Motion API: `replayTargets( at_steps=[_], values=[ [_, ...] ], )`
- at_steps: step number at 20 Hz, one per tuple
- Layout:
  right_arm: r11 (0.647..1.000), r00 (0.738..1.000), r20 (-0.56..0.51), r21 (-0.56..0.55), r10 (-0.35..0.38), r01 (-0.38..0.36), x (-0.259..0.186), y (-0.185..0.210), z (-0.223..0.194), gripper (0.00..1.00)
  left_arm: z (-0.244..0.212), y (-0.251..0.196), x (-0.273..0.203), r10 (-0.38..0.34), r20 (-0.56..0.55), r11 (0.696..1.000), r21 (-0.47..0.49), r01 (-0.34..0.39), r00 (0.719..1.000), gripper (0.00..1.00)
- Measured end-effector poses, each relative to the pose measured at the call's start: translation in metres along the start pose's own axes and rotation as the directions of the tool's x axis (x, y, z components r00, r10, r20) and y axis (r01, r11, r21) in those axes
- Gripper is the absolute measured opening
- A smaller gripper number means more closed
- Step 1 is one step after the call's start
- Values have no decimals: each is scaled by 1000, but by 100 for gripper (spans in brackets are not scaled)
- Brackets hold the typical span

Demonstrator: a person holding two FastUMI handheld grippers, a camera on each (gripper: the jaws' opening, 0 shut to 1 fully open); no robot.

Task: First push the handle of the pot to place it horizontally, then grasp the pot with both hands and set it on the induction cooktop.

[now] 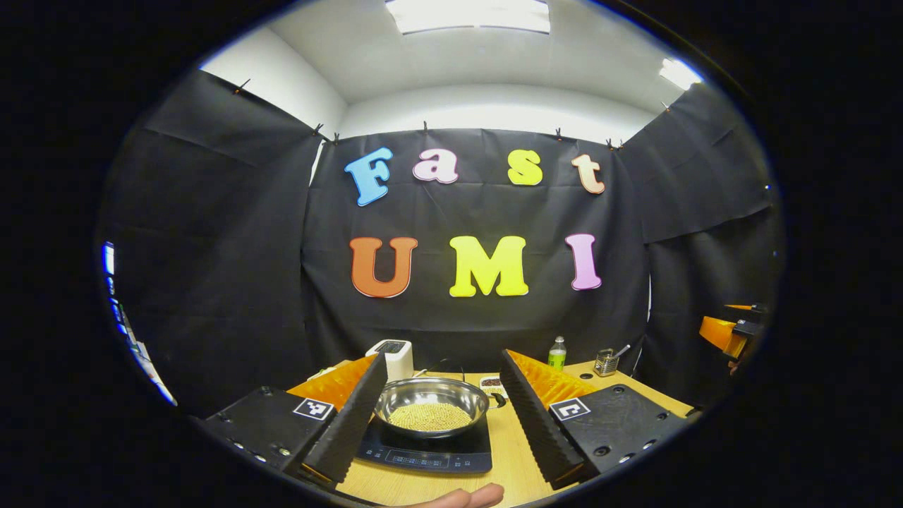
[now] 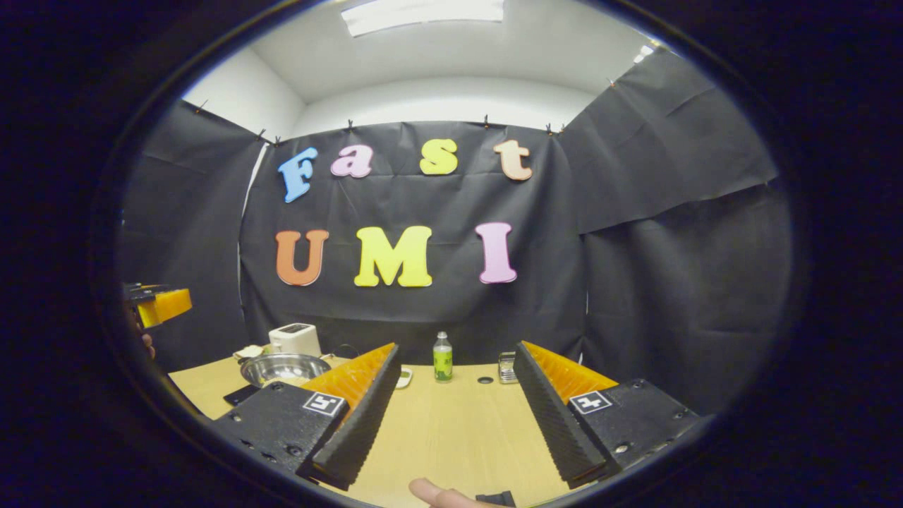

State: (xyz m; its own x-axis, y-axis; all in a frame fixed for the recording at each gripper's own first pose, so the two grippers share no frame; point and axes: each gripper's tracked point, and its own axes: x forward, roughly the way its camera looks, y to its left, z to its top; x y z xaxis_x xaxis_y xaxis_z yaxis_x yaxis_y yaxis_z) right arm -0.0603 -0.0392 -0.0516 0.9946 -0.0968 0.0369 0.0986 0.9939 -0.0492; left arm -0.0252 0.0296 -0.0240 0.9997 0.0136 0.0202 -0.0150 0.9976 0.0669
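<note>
Pot point(image 1: 432, 406) sits on induction cooktop point(image 1: 425, 450), task seems finished.
Both grippers' fingers point(image 1: 353, 416) point(image 2: 363, 416) are spread and hold nothing; no further move appears necessary.

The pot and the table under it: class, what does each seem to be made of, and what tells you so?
The pot: probably polished stainless steel; its silvery wall mirrors the ceiling lights. The table: likely wood or wood-look laminate, matte; pale tan with faint grain. Which one, the pictures cannot settle.
</note>
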Motion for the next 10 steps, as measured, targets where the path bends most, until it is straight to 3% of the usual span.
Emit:
replayTargets(
  at_steps=[1, 2, 3, 4, 10],
  values=[
    [1000, 1000, 0, -6, -9, 9, -2, -2, -1, 100, 0, -3, -1, -5, 2, 1000, 2, 5, 1000, 95],
    [1000, 1000, -1, -11, -10, 10, -4, -2, -1, 100, 0, -4, -2, -6, 0, 1000, 8, 6, 1000, 84],
    [1000, 1000, 1, -13, -9, 9, -5, -2, 0, 96, -2, -5, -2, -7, -1, 1000, 15, 7, 1000, 84],
    [1000, 1000, 5, -12, -6, 6, -7, -1, 0, 96, 0, -4, -1, -7, 4, 1000, 19, 7, 1000, 95],
    [1000, 1000, 18, -4, 3, -3, -9, -3, 0, 100, 2, -12, -5, -36, 17, 999, 18, 35, 999, 95]
  ],
)
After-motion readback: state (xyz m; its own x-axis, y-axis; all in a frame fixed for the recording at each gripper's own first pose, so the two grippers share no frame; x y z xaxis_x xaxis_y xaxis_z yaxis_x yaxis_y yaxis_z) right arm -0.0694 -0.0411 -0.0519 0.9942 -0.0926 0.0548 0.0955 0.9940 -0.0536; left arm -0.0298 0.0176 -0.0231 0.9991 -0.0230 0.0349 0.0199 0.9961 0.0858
